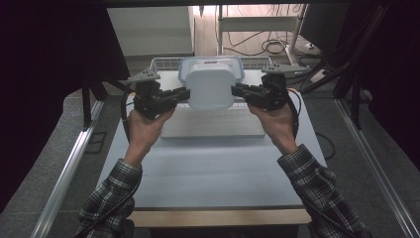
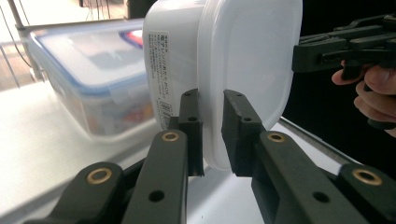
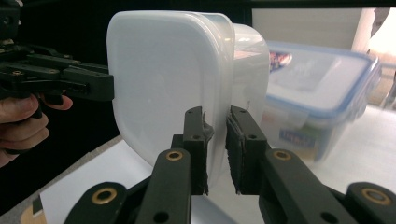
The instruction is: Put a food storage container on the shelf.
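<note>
A white plastic container [image 1: 210,89] with its lid on hangs above the table, tipped on its side so the lid faces me. My left gripper [image 1: 184,94] is shut on its left edge and my right gripper [image 1: 236,90] on its right edge. In the left gripper view the jaws [image 2: 212,100] pinch the lid's rim of the container [image 2: 243,56], with the right gripper [image 2: 299,55] at the far side. From the right gripper [image 3: 217,114] I see the same rim of the container [image 3: 159,74] pinched, and the left gripper [image 3: 108,87] across from it.
Behind the held container a clear box with a blue-rimmed lid [image 1: 236,63] sits in a wire basket [image 1: 166,63]. A flat white board [image 1: 213,128] lies on the pale table [image 1: 208,168]. Dark curtains and metal rails [image 1: 74,158] flank the table.
</note>
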Demonstrator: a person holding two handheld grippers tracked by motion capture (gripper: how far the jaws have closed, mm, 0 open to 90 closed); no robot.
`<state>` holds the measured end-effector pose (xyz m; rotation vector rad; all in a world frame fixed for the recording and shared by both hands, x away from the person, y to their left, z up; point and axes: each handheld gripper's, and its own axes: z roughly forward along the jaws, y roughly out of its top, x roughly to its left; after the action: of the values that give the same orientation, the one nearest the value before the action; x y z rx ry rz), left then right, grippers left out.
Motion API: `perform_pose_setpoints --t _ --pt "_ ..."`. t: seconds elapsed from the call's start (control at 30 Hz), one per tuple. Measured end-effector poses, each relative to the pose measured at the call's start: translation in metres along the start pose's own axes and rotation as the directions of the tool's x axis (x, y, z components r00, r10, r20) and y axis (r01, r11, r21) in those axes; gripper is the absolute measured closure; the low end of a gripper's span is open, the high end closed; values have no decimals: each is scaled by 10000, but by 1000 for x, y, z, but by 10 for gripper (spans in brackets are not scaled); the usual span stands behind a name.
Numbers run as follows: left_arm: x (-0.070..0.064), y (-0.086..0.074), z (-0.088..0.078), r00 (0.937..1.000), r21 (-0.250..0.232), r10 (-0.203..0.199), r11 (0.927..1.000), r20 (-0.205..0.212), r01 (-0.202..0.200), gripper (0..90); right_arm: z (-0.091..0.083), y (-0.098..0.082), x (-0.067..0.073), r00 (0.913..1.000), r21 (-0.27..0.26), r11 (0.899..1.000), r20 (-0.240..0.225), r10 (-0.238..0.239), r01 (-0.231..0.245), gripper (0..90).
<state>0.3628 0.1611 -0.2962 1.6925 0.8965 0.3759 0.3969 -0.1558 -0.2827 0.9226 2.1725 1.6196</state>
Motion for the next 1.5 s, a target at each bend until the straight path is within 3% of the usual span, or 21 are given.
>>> perform_pose_setpoints --t 0.17,0.43,0.63,0.97,1.0,1.17,1.3,1.5 --pt "4 18 -1 10000 -163 -12 9999 -32 12 789 2 23 -3 10000 -205 9998 15 -9 9 777" --pt "13 42 6 9999 -208 23 9998 -135 -26 790 10 43 -13 9997 -368 9993 208 103 -95 770" --pt "20 45 17 9997 -197 -132 9997 -194 128 789 21 46 -24 9984 -331 9991 495 290 -274 761" --pt "27 49 27 9997 -131 -175 9998 -179 173 770 30 48 -29 9955 -320 9993 923 205 -176 730" --pt "27 50 28 9996 -82 -159 9998 -239 157 725 31 49 -28 9952 -357 9993 968 115 -81 719" --pt "29 51 30 9994 -78 -206 9998 -262 204 672 35 54 -23 9923 -204 9996 1224 -186 212 675" --pt "29 54 35 9983 35 -74 10000 -571 76 633 40 56 -23 9913 -129 9995 1282 -284 303 640" --pt "30 57 42 9969 231 -64 9997 -780 82 584 44 56 -27 9920 59 9999 1260 -125 119 607"
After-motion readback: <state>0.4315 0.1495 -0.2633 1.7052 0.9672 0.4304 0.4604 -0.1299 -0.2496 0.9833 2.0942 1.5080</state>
